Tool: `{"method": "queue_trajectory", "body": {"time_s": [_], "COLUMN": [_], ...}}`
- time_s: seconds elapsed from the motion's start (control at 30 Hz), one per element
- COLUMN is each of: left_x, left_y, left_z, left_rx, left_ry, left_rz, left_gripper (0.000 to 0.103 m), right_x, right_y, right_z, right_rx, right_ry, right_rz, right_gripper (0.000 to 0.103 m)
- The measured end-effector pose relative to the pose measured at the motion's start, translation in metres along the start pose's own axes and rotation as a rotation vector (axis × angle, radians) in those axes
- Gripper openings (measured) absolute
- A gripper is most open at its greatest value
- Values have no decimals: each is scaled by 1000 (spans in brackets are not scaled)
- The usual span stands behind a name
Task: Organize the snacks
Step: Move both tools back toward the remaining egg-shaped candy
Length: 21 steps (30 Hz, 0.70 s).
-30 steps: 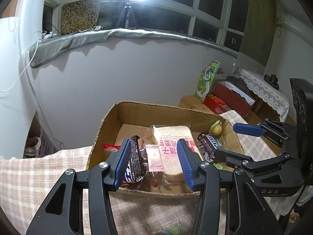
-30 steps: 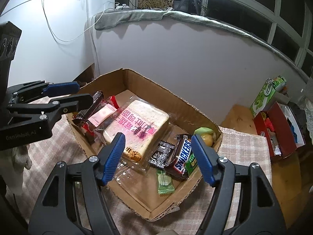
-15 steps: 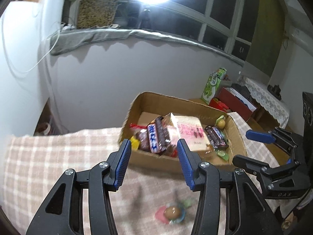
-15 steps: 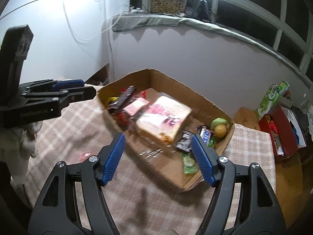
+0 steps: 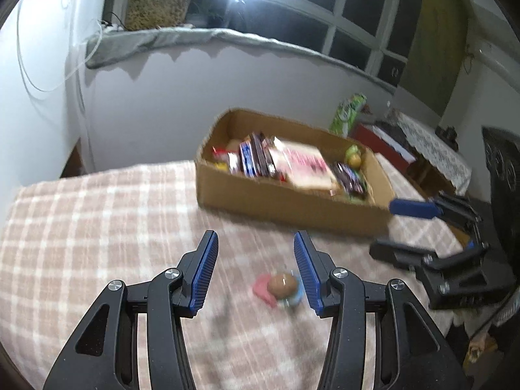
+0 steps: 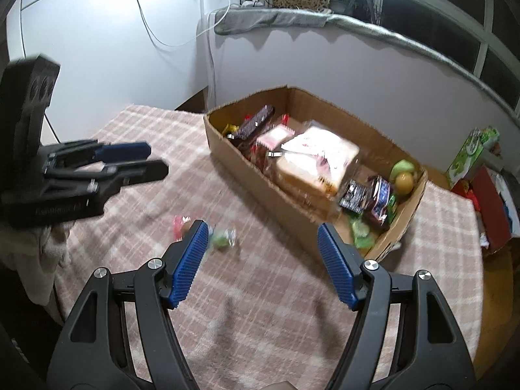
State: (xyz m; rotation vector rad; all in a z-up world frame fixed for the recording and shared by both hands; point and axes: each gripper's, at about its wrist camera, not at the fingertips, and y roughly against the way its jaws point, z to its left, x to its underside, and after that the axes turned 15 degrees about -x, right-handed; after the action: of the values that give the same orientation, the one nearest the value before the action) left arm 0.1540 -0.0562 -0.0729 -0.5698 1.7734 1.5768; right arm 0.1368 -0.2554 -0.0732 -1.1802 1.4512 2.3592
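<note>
A cardboard box [image 5: 292, 200] [image 6: 292, 195] stands on the checked cloth and holds a bag of sliced bread [image 6: 317, 159], chocolate bars [image 6: 378, 195], a yellow-green fruit cup [image 6: 404, 178] and other wrapped snacks. Small wrapped sweets [image 5: 281, 287] [image 6: 222, 239] lie loose on the cloth in front of the box. My left gripper [image 5: 256, 271] is open and empty, with the sweets by its right finger. My right gripper [image 6: 263, 260] is open and empty above the cloth, near the box's front wall.
The table [image 5: 81, 227] is covered with a pink checked cloth. A white wall stands behind the box. A green carton [image 6: 471, 149] and a red box [image 6: 490, 208] sit to the right, beyond the table's edge.
Both grippers have pulled back and up from over the box. The box now lies farther off, and the loose sweets on the cloth have come into view.
</note>
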Motion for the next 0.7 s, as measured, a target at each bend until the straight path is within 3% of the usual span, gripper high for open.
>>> {"method": "queue_trajectory", "body": {"time_s": [0.33,0.7], "left_x": [20,33], "left_y": [-8,-28], "left_z": [-21,-37], "left_rx": [46,13], "left_ry": [-78,-163], "left_rz": [55,109], "left_gripper": [47,47], "right_x": [20,27], "right_y": [-15,-18], "right_z": [-10,-17], "right_rx": [-57,-79], "right_ry": [-67,-95], "right_rz": [27,36], "right_gripper": [73,72]}}
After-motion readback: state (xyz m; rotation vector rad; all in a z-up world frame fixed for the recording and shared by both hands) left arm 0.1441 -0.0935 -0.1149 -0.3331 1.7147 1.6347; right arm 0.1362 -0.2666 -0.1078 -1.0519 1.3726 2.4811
